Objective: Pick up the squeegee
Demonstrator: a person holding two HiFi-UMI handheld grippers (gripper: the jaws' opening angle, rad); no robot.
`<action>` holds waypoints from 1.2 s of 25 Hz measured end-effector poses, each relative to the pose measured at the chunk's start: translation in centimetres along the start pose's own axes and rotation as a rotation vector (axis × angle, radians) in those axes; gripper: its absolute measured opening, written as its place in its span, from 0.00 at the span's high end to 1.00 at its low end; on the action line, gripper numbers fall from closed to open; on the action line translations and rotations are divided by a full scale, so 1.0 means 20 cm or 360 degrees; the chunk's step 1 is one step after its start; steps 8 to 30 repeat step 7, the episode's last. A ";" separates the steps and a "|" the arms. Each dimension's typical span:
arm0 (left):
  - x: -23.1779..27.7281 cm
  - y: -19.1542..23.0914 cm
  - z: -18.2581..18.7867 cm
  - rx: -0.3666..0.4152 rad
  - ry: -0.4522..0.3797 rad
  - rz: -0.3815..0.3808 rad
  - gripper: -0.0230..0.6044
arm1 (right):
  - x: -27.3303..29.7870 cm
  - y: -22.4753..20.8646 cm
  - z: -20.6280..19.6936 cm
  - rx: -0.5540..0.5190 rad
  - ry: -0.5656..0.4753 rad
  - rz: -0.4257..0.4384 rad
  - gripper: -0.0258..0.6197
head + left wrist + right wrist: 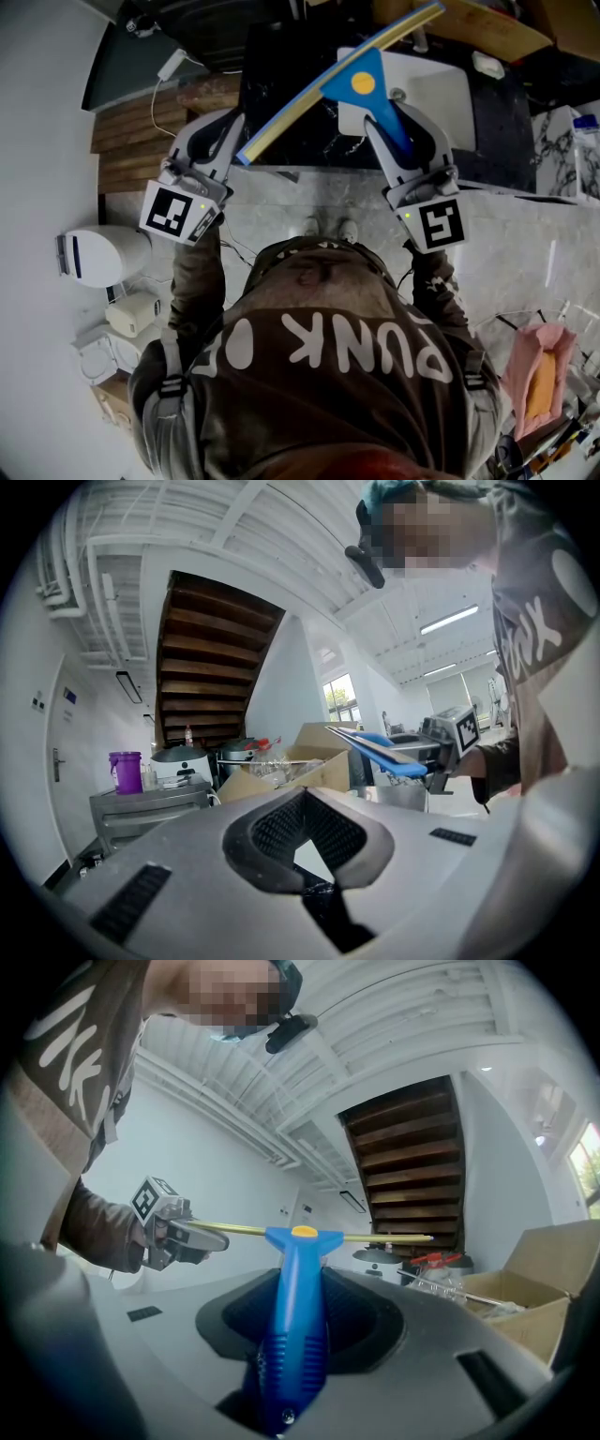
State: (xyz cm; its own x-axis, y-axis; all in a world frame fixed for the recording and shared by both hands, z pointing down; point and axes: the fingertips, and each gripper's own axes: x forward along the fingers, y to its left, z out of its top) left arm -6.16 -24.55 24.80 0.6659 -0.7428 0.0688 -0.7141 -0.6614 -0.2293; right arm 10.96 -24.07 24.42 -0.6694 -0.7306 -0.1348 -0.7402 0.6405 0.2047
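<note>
The squeegee (361, 86) has a blue handle, a blue triangular head with a yellow dot, and a long yellow-and-blue blade that runs diagonally. My right gripper (388, 117) is shut on the handle and holds it off the ground; in the right gripper view the handle (295, 1321) sits between the pads, with the blade crosswise ahead. My left gripper (217, 128) stands open with nothing between its fingers. The blade's lower end lies close beside its right finger, apart from it. In the left gripper view the squeegee (386, 754) shows off to the right, away from that gripper (307, 841).
A white basin (439, 89) sits on a dark counter ahead. Wooden steps (141, 131) rise at the left, and a white appliance (98, 255) stands below them. A pink thing (539, 375) lies at the right. A cardboard box (295, 761) and a purple bucket (125, 771) stand farther off.
</note>
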 end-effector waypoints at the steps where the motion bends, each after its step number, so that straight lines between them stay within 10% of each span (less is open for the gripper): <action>1: 0.00 0.00 0.00 0.0001 0.0000 0.0000 0.96 | 0.00 0.00 0.00 0.0001 0.0002 0.0002 0.73; 30: 0.01 0.01 0.01 0.0005 0.0002 0.0002 0.96 | 0.02 -0.01 0.01 0.0000 -0.0012 0.0019 0.73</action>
